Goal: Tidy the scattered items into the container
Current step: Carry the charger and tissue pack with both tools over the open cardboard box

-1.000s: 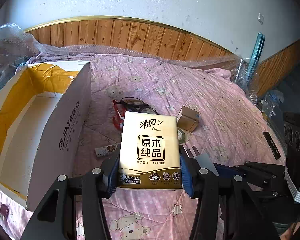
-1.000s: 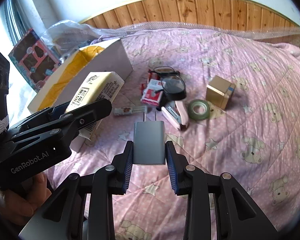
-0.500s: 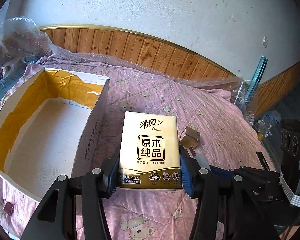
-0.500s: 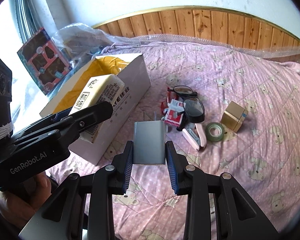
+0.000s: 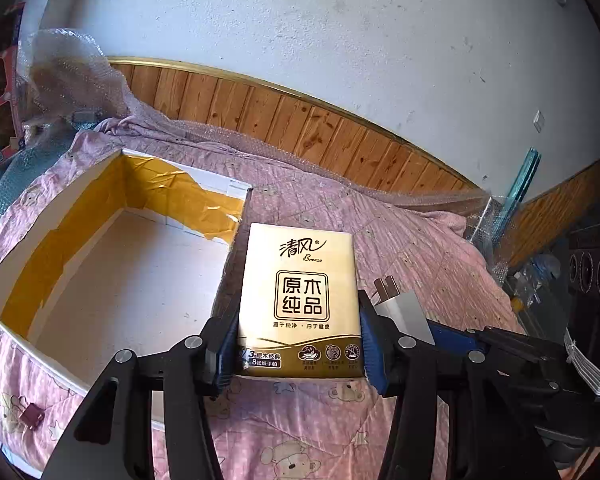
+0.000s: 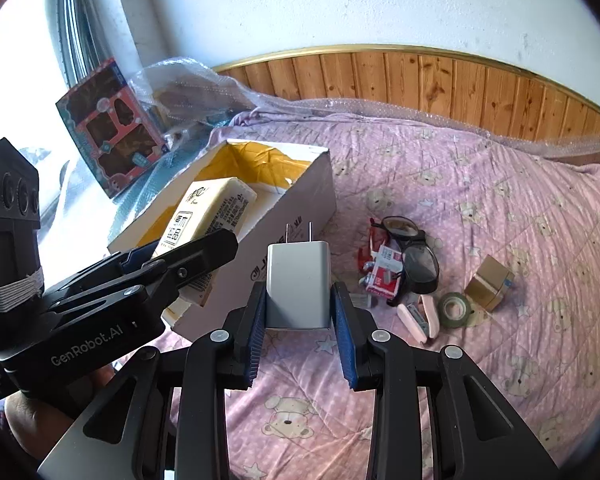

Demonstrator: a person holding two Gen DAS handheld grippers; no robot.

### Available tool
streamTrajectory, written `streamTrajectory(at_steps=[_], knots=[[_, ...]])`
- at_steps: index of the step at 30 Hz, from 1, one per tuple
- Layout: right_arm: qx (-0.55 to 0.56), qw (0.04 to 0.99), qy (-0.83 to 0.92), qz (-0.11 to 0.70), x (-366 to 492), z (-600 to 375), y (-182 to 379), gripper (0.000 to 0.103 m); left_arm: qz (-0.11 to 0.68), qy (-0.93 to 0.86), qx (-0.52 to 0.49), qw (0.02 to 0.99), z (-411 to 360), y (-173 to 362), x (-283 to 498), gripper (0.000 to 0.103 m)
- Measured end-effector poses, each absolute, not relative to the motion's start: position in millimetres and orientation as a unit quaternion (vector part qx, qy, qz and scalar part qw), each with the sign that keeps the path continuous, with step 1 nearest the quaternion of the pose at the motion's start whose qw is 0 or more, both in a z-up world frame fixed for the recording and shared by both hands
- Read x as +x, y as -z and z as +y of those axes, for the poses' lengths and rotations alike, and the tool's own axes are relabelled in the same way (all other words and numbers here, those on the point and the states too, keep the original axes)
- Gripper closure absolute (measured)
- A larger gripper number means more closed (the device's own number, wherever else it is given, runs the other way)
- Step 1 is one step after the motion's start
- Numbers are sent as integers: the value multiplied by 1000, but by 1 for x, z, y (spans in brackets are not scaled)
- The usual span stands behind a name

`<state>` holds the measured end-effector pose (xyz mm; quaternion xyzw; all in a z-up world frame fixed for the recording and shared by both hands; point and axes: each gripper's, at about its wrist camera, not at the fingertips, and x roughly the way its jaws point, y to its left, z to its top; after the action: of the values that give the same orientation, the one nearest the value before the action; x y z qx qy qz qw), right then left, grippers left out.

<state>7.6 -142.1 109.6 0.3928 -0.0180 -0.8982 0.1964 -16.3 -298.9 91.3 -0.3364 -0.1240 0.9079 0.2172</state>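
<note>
Two grippers are seen loaded over the bed [image 6: 480, 208]: the left gripper [image 5: 298, 344] is clamped on a gold tissue pack [image 5: 298, 304], and the right gripper [image 6: 299, 312] is clamped on a grey charger plug [image 6: 299, 284] with its two prongs pointing away from the camera. Compared with a second ago, the tissue pack has been carried up and leftward, so that in the right wrist view it is now seen above the open cardboard box [image 6: 300, 216], whereas it was earlier held in front of the box's outer wall. In the left wrist view the box interior [image 5: 132, 276], lined with yellow tape and showing a bare white floor, is now far more exposed, and the scattered items have dropped out of that view. The charger plug has likewise been brought closer to the box, just beside its near wall. Left lying on the pink bear-print quilt are dark glasses [image 6: 414, 252], a red-and-white packet [image 6: 386, 274], a pink stapler [image 6: 418, 316], a tape roll [image 6: 456, 308] and a small brown carton [image 6: 490, 288]. A small binder clip [image 5: 30, 416] is seen on the quilt just outside the box.
</note>
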Motion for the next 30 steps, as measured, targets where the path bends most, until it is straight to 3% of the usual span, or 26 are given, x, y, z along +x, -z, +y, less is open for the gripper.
streamTrajectory(at_steps=[30], knots=[[370,252,894,22,-28,-221,-135,70,-189,-912,-340,126,-400,-101,-47,51]])
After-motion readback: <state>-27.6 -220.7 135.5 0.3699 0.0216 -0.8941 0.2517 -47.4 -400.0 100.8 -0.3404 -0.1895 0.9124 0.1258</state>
